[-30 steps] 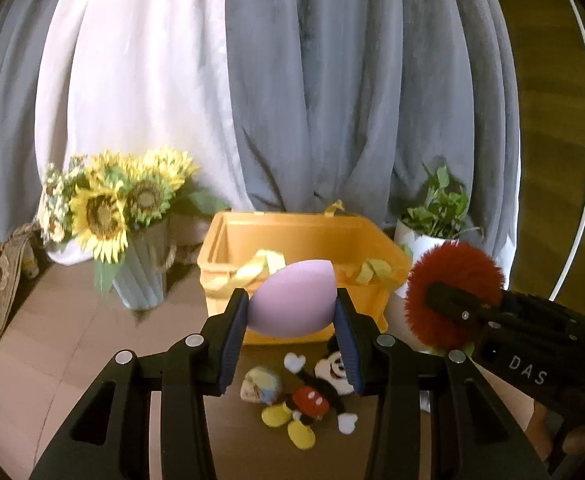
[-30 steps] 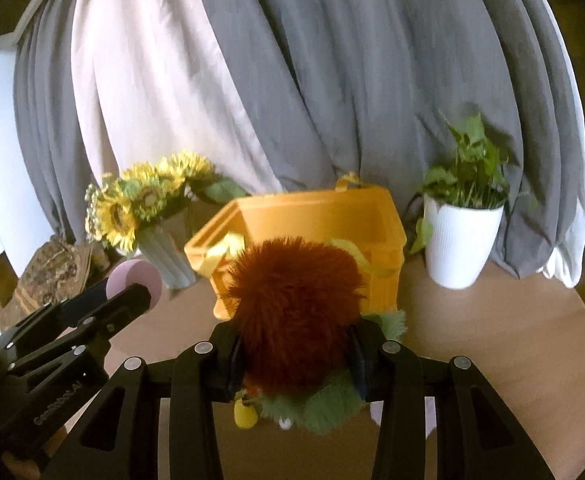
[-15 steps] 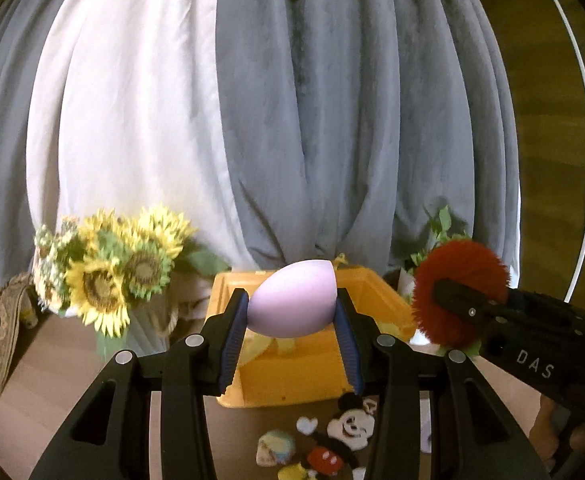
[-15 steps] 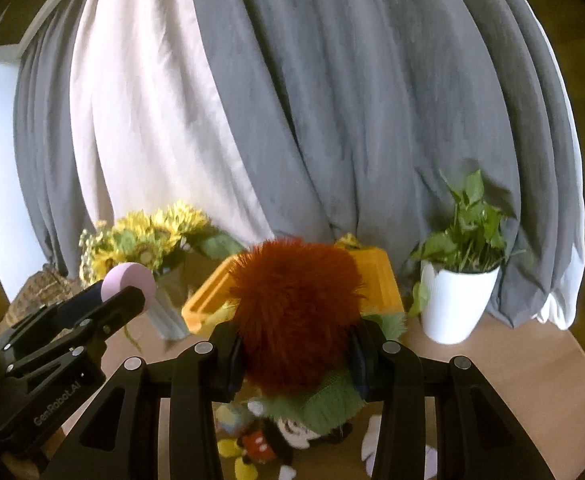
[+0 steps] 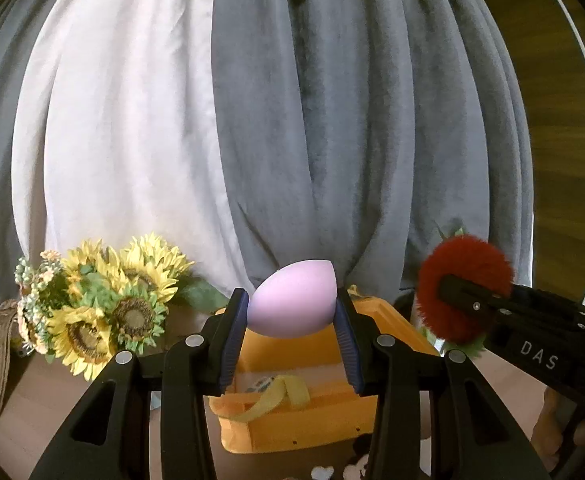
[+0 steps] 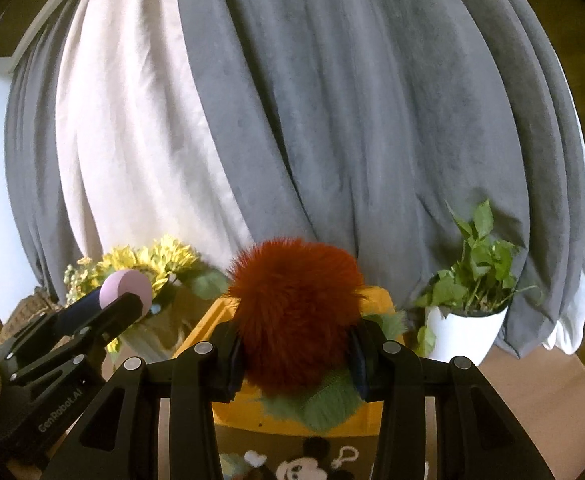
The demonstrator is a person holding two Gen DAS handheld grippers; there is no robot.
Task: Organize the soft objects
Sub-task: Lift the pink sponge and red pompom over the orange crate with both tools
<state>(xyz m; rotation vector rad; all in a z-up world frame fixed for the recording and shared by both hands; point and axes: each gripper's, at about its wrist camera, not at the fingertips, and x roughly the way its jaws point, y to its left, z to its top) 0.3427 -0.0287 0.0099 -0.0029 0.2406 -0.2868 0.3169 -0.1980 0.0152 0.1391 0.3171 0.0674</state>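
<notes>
The lilac egg-shaped sponge (image 5: 292, 299) is held in the air between the two blue pads of the left gripper (image 5: 291, 322), which pinches it from both sides with its pointed end turned to the upper right. It hangs above the near part of the yellow-orange basket (image 5: 312, 420), not touching it. Inside the basket a pale yellow ribbon handle (image 5: 280, 394) lies across the bottom. The red furry pom-pom toy (image 6: 296, 312) with green fuzzy leaves (image 6: 324, 400) under it is squeezed between the fingers of the right gripper (image 6: 296, 354), and it is also raised above the basket (image 6: 372, 420), in front of its near wall. In the left wrist view this toy (image 5: 466, 280) appears at the right, beside the sponge but apart from it, and in the right wrist view the sponge (image 6: 126, 286) appears at the left. On the wooden table (image 6: 552, 400), just before the basket, a Mickey Mouse plush (image 6: 298, 468) lies flat, only partly visible at the bottom edge. A bunch of sunflowers (image 5: 104, 308) stands left of the basket, and a green plant in a white pot (image 6: 468, 332) stands right of it. Behind everything hang grey and white curtains (image 5: 292, 120).
</notes>
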